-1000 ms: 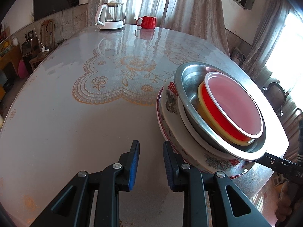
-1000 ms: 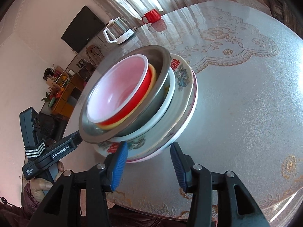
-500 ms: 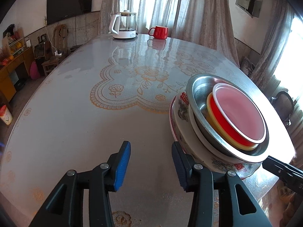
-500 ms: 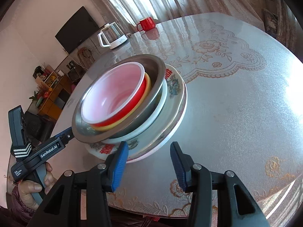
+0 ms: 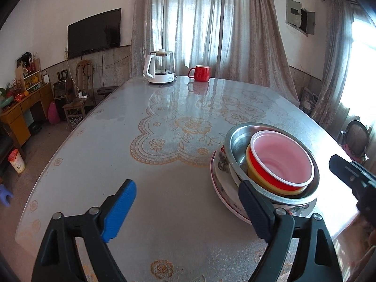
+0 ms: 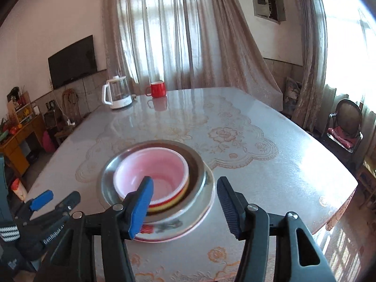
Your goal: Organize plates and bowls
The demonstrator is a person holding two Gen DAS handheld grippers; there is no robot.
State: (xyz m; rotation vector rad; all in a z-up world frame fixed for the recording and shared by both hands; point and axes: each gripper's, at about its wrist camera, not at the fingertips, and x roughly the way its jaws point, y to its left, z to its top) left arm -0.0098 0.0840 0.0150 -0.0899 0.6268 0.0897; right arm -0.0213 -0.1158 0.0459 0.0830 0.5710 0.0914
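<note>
One stack of dishes stands near the table's front edge. A pink-lined red bowl (image 5: 282,162) sits in a yellow bowl (image 5: 255,174), inside a steel basin (image 5: 237,138), on patterned white plates (image 5: 222,164). My left gripper (image 5: 188,209) is open and empty, to the left of the stack and above the table. My right gripper (image 6: 185,202) is open and empty, hovering in front of the stack, whose red bowl (image 6: 152,171), steel basin (image 6: 199,164) and plates (image 6: 169,232) show between its fingers. The left gripper (image 6: 51,199) shows at that view's lower left.
A white kettle (image 5: 161,67) and a red mug (image 5: 199,72) stand at the far edge of the table (image 5: 117,164), which has a lace-print cover. Chairs (image 6: 345,124) stand to the right, and a cabinet (image 5: 18,108) and stool to the left.
Both grippers have pulled back and levelled out, away from the stack. My left gripper's jaws have opened wide. The stack has stayed in place.
</note>
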